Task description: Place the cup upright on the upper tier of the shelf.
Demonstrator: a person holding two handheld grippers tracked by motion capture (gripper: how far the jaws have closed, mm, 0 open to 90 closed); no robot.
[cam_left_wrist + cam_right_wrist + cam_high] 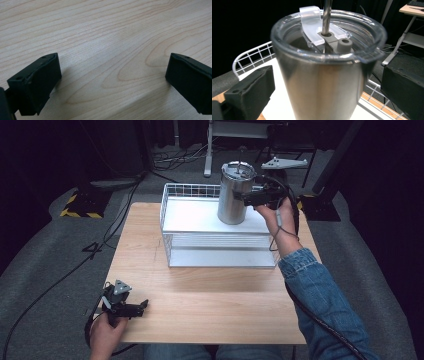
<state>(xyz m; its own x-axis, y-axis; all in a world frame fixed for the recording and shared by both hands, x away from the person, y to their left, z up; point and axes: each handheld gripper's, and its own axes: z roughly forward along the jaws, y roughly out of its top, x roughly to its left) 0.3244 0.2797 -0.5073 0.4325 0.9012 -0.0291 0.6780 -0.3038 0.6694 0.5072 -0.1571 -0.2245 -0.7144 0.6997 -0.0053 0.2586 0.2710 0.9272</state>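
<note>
A steel tumbler [233,195] stands upright on the white top shelf of a wire rack [215,251] in the upper middle of the high view, towards that shelf's right back corner. It carries a clear lid [329,30] with a metal straw [327,15] rising through a grey fitting. The rack sits on the far half of the wooden table [210,305], its back wire rim close to the table's far edge and its front face about midway across the top.

The right claw [246,196] comes in from the right of the tumbler, high on its body. In the right gripper view the two black jaws stand apart on either side of the tumbler; I cannot tell whether either one touches the steel. The right hand [276,215] is above the rack's right end, the denim sleeve [320,295] running down along the table's right edge.

The left claw [144,306] lies low at the lower left of the high view, near the table's front left corner, held by the left hand [106,332] at the front edge. In the left gripper view its jaws are wide apart over bare wood grain, with nothing between them.

A broad bare stretch of table lies between the rack's front and the near edge. Beyond the table is grey carpet [50,255] with trailing cables [80,265].
</note>
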